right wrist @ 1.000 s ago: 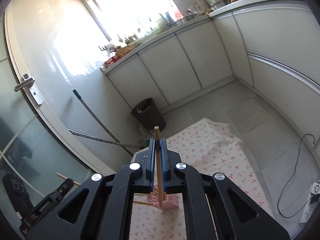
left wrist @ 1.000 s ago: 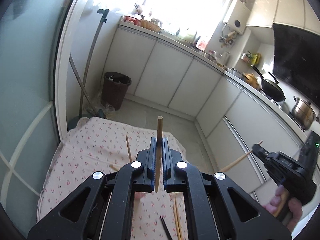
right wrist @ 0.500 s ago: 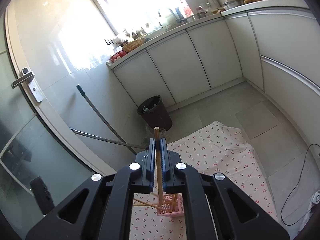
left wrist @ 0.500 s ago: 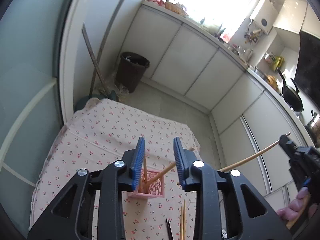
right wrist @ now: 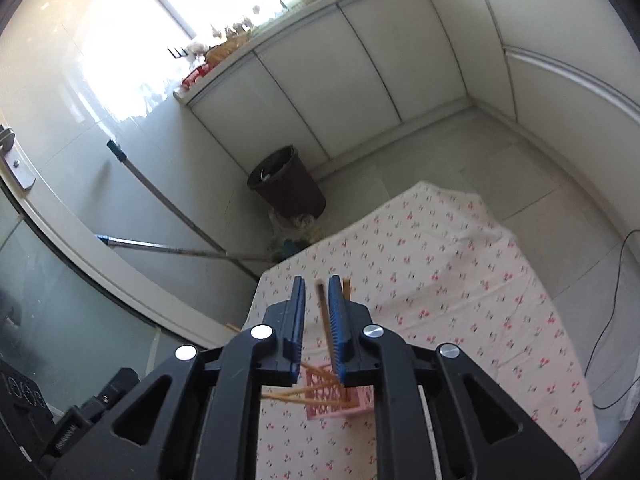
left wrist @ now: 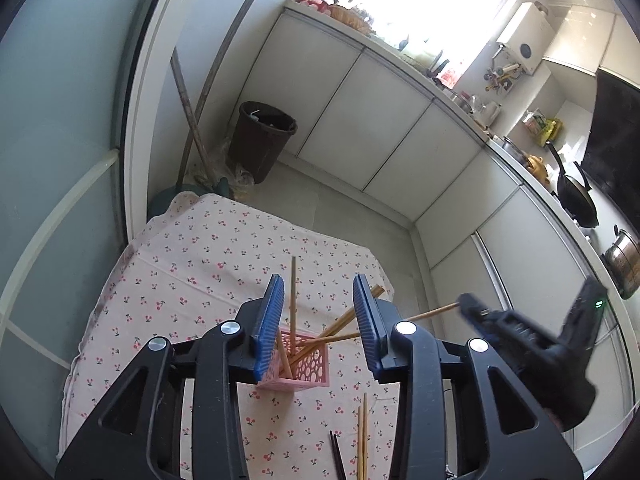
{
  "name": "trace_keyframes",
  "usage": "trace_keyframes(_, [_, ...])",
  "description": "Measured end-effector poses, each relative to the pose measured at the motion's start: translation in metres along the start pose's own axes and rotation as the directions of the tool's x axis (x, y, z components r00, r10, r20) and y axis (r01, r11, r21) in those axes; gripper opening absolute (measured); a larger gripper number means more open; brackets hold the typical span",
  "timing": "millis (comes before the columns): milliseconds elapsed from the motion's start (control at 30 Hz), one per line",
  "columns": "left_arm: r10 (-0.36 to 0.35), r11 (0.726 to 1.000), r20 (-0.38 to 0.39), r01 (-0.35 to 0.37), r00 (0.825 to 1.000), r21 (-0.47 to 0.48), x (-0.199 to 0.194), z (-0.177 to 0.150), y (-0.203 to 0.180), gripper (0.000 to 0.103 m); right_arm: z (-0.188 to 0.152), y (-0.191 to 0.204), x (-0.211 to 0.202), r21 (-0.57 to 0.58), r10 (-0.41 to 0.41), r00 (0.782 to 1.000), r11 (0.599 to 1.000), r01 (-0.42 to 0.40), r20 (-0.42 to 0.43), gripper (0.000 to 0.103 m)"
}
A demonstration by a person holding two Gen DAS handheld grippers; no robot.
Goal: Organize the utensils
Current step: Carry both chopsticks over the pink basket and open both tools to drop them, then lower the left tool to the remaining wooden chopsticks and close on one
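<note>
**Cloth-covered table, holder and loose chopsticks**

Table (left wrist: 192, 264) with cherry-print cloth (left wrist: 224, 240). Pink perforated holder (left wrist: 308, 372) stands near the near edge, wooden chopsticks (left wrist: 293, 300) leaning inside. Loose wooden pair (left wrist: 362, 440) and a dark pair (left wrist: 336, 454) lie on the cloth, nearer, right of holder.

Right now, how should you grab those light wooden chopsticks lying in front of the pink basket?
The light chopsticks lie flat side by side on the tablecloth. Come from above and pinch across the middle of both, jaws crosswise to their length, probably clear of the dark chopsticks beside them.
</note>
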State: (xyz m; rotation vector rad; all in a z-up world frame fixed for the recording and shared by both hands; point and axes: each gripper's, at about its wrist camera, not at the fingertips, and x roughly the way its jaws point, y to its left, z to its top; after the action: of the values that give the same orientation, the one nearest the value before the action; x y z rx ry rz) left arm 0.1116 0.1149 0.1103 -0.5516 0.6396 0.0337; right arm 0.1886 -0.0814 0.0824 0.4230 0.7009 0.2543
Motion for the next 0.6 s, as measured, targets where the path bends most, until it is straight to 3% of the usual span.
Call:
trace_keyframes(67, [-0.001, 0.999, 0.025, 0.000, 1.000, 0.033, -0.009, -0.002, -0.008, 0.035, -0.006, 0.005, -0.006, -0.047, -0.019, 1.000, 0.999, 0.020, 0.014, 0.025])
trace_keyframes(300, [0.045, 0.986, 0.081, -0.057, 0.996, 0.155, -0.024, -0.021, -0.041, 0.046, -0.021, 0.026, -0.040, -0.183, -0.081, 0.994, 0.979, 0.093, 0.075, 0.033])
trace_keyframes(433, [0.086, 0.973, 0.096, -0.105, 0.992, 0.205, -0.026, -0.036, -0.051, 0.060, -0.035, 0.029, -0.056, -0.239, -0.123, 0.987, 0.960, 0.145, 0.105, 0.037])
trace_keyframes(533, [0.106, 0.964, 0.104, -0.128, 0.989, 0.231, -0.027, -0.046, -0.057, 0.066, -0.048, 0.026, -0.064, -0.255, -0.146, 0.982, 0.951, 0.172, 0.117, 0.054])
trace_keyframes(600, [0.124, 0.957, 0.119, -0.150, 0.985, 0.249, -0.028, -0.052, -0.060, 0.071, -0.054, 0.024, -0.068, -0.261, -0.158, 0.980, 0.947, 0.186, 0.124, 0.056])
